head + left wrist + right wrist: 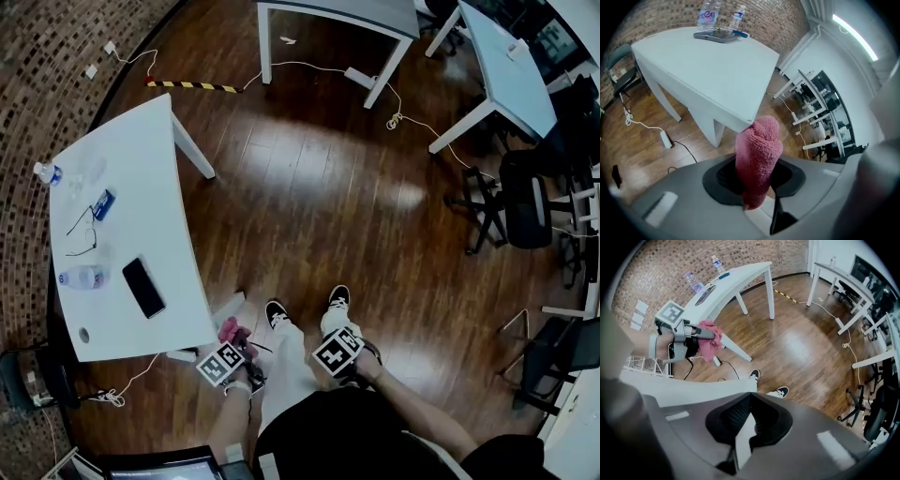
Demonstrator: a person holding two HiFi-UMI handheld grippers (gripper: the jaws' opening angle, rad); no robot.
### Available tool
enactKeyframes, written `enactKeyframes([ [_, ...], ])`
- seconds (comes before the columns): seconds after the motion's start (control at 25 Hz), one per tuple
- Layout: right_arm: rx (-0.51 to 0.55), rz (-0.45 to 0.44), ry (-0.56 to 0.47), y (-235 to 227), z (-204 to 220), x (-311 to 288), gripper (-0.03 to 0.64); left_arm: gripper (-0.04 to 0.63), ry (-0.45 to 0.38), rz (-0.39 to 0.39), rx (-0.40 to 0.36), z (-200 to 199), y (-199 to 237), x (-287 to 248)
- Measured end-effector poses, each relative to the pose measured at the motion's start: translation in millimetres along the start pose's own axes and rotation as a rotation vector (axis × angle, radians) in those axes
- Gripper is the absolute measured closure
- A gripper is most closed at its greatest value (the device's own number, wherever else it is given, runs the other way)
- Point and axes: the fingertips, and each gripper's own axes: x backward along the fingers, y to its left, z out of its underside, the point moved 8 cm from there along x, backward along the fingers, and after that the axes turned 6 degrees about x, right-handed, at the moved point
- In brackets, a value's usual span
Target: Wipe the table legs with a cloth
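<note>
Because the left gripper [754,180] is clenched on a pink terry cloth [758,147], its jaws stand wide around the thick folded bundle, with a rounded end of the cloth poking out past the tips at the centre of the left gripper view. The right gripper [749,420] is closed with nothing between its jaws, and it hangs over the brown wooden floor [797,348] near the person's shoes.

The cloth looks soft, light and springy. It should squash under pressure and mould itself round a surface, and nothing about it is fragile. Its looped pile probably gives the pads good friction, but a loose fold could work free or unroll if it were pinched only by an edge. The present hold, across the body of the bundle with a padded end left free, seems the sensible one for rubbing.

Just above the cloth in that view sits the corner of the white counter [708,70], and under the corner the slanted white leg [717,133] runs down to the floor, near the cloth but apart from it. The leg looks stiff and smooth, so the cloth should slide along it easily. A white power strip [665,139] lies on the floor at the left, and clear plastic bottles [708,14] stand at the counter's far edge, at the upper left of the frame.
</note>
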Motion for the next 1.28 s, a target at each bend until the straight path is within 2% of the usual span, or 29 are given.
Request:
enactKeyframes([
  [0.24,-0.023,-0.056,0.001,-40.0,8.5,-10.4,0.614,0.469,-0.119,-0.067,0.194,0.1,2.4,-19.6],
  [0.4,-0.016,-0.052,0.051,-61.6,21.1,-22.1,0.614,0.469,-0.332,-0.132,0.324,-4.4,8.5,-23.2],
  [0.48,-0.009,-0.078,0.046,-68.0,23.9,-34.3,0.614,0.469,-0.43,-0.147,0.379,-7.2,8.3,-29.6],
  [0.6,-0.008,-0.107,0.039,-75.2,24.1,-50.8,0.614,0.469,-0.52,-0.177,0.418,-14.3,11.5,-43.3],
  [0.68,-0.009,-0.126,0.035,-76.2,22.1,-60.4,0.614,0.469,-0.542,-0.197,0.421,-18.5,19.0,-51.8],
  [0.92,-0.029,-0.171,0.008,-76.3,7.1,-94.1,0.614,0.471,-0.53,-0.209,0.327,-18.4,39.9,-81.2],
  [1.28,-0.068,-0.212,-0.062,-84.7,-28.6,-149.2,0.614,0.471,-0.477,-0.199,0.306,-9.9,73.4,-154.5],
])
